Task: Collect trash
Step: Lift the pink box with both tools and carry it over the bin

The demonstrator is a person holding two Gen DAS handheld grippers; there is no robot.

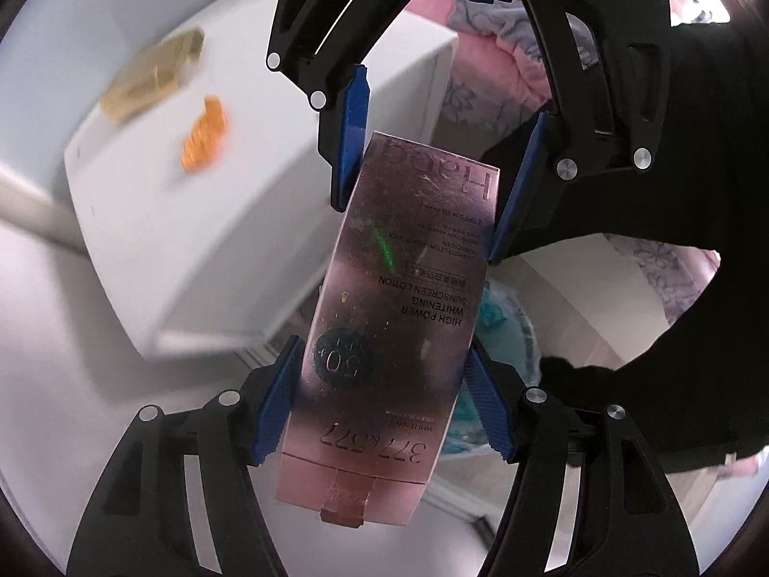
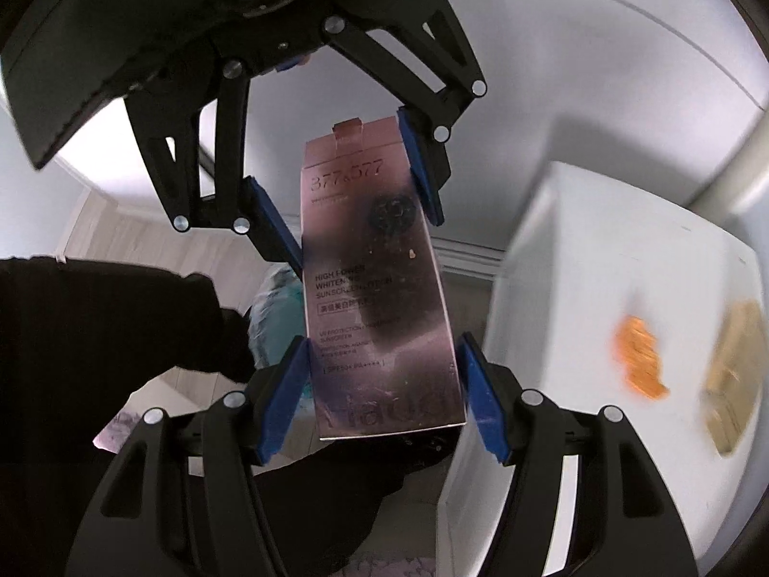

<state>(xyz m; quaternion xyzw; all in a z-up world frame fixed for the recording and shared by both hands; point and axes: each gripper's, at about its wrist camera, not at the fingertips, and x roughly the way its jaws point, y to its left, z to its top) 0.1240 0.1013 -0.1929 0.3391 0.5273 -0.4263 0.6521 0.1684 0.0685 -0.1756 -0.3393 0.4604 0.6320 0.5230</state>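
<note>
A pink sunscreen lotion box (image 1: 399,288) hangs in the air, held at both ends. My left gripper (image 1: 382,408) has its blue pads pressed on the two sides of the end with the tab flap. From the opposite side my right gripper (image 1: 415,228) clamps the other end. In the right wrist view the same box (image 2: 375,259) sits between the right gripper (image 2: 382,370) and the left gripper (image 2: 365,240). Below the box a bin with a teal liner (image 1: 504,336) (image 2: 274,307) is partly hidden.
A white cabinet top (image 1: 240,221) (image 2: 576,264) beside the box carries a blurred orange wrapper (image 1: 204,137) (image 2: 639,360) and a beige packet (image 1: 149,77) (image 2: 730,380). A person's black sleeve (image 1: 697,192) (image 2: 96,317) fills one side. Pink floral bedding (image 1: 485,67) lies behind.
</note>
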